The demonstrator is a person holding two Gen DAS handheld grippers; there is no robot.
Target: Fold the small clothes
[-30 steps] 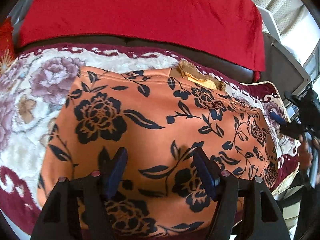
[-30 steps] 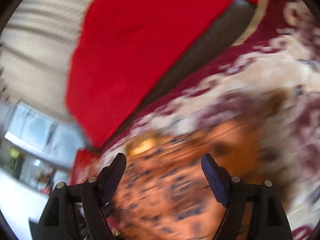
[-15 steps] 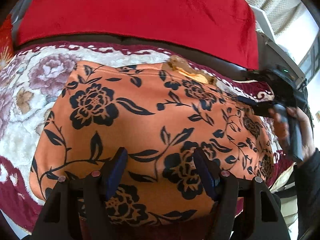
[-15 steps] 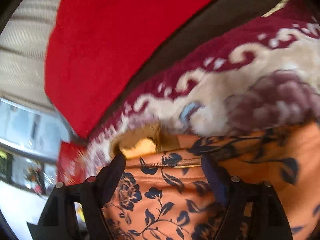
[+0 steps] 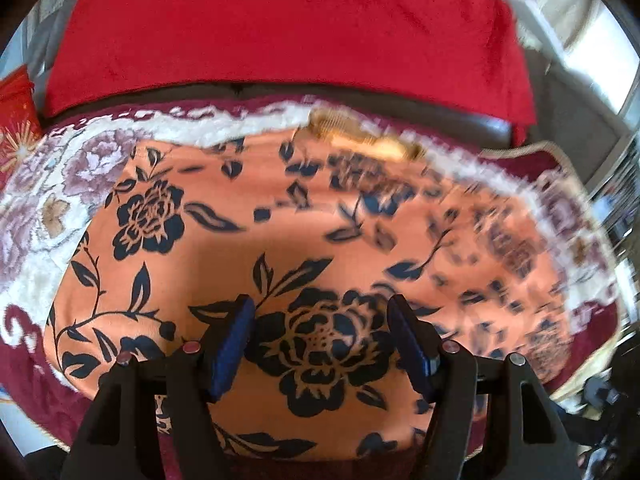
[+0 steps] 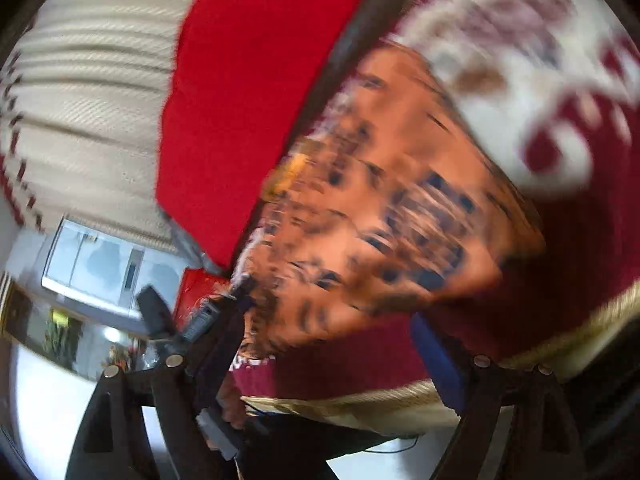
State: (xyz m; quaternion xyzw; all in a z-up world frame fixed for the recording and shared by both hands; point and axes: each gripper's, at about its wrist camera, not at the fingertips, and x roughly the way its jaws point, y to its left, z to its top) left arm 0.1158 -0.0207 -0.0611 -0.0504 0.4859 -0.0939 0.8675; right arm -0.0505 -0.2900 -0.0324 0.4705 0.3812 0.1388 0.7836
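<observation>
Left wrist, orange floral garment (image 5: 304, 240) (flat), floral blanket (image 5: 36, 216)

A plush floral blanket (image 5: 36, 216) in cream, mauve and maroon covers the sofa seat, its gold-trimmed edge hanging at the front in the right wrist view. Behind it a plain red throw (image 5: 280, 28) drapes over the dark sofa back (image 5: 460, 114). A red cushion (image 5: 16, 120) with a gold starburst sits at the far left. Ribbed cream curtains (image 6: 88, 100) hang beside a bright window (image 6: 96, 260).
</observation>
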